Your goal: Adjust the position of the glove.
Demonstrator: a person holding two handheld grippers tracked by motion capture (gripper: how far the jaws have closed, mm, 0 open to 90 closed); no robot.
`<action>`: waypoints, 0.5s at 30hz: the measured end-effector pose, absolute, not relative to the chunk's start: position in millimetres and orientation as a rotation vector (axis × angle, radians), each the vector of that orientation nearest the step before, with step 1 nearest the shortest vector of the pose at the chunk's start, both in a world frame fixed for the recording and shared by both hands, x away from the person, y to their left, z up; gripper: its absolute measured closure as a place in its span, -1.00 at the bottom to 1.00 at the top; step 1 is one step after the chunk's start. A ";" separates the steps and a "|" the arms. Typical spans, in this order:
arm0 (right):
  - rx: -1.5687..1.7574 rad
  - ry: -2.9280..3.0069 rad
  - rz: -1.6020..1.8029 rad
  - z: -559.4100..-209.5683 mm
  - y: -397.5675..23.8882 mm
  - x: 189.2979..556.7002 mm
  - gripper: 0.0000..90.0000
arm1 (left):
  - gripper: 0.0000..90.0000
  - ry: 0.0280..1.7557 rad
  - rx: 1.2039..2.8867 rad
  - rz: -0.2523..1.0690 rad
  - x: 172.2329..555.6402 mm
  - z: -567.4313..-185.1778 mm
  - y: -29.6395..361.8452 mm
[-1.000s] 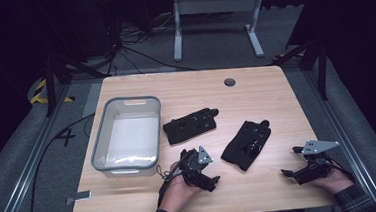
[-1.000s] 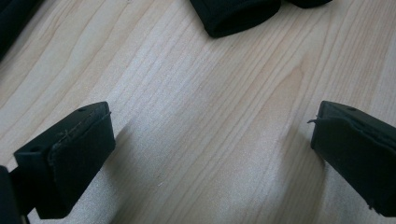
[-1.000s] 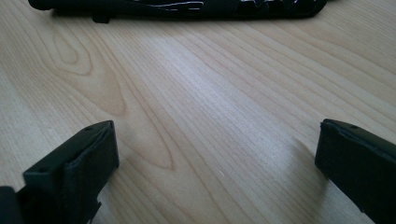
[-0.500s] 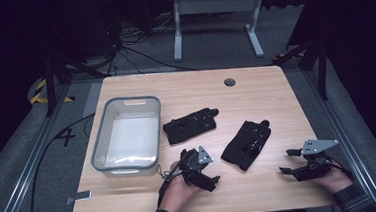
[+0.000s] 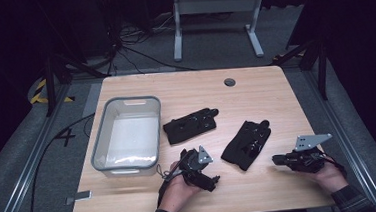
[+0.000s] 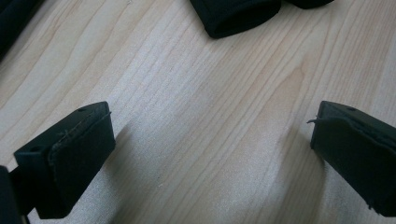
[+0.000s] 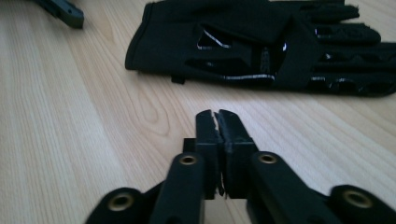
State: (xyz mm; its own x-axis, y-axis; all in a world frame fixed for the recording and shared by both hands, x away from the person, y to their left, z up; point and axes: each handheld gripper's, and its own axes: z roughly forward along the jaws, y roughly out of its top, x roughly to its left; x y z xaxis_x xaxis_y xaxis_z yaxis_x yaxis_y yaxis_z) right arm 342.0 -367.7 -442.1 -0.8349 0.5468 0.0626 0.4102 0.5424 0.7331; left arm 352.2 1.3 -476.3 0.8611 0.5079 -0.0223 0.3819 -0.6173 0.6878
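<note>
Two black gloves lie flat on the wooden table [image 5: 271, 100]: one [image 5: 191, 125] beside the bin, the other [image 5: 247, 144] toward the right. My left gripper [image 5: 207, 177] rests low at the front centre, just left of the right-hand glove. Its jaws [image 6: 210, 154] stand wide open over bare wood, with a glove cuff [image 6: 238, 14] ahead of them. My right gripper [image 5: 279, 160] sits to the right of that glove, pointing at it. In the right gripper view its jaws [image 7: 217, 116] are pressed together with nothing between them, a short way from the glove [image 7: 261, 42].
A clear plastic bin [image 5: 128, 135] with a grey rim stands on the table's left part. A round cable hole [image 5: 230, 82] sits near the far edge. Beyond the table are a metal stand [image 5: 215, 24] and cables on the floor.
My right gripper has slid a little to the left, closer to the right-hand glove. The left gripper and both gloves stay where they were.
</note>
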 end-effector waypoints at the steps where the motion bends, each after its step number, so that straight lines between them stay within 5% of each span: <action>1: 0.813 2.598 1.177 -441.5 -366.9 342.9 0.99 | -1.00 0.641 2.307 0.226 352.2 -476.3 1.3; 15: 0.704 2.635 1.192 -434.6 -336.4 355.2 0.99 | -1.00 0.641 2.308 0.226 352.1 -476.3 1.3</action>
State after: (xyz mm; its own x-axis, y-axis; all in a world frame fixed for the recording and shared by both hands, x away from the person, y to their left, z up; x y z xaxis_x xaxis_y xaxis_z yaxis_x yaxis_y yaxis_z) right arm 355.2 -336.4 -434.6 -0.8753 0.4818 0.0425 0.3501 0.5704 0.7430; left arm 352.1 1.3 -476.3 0.8612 0.5079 -0.0222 0.3819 -0.6175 0.6876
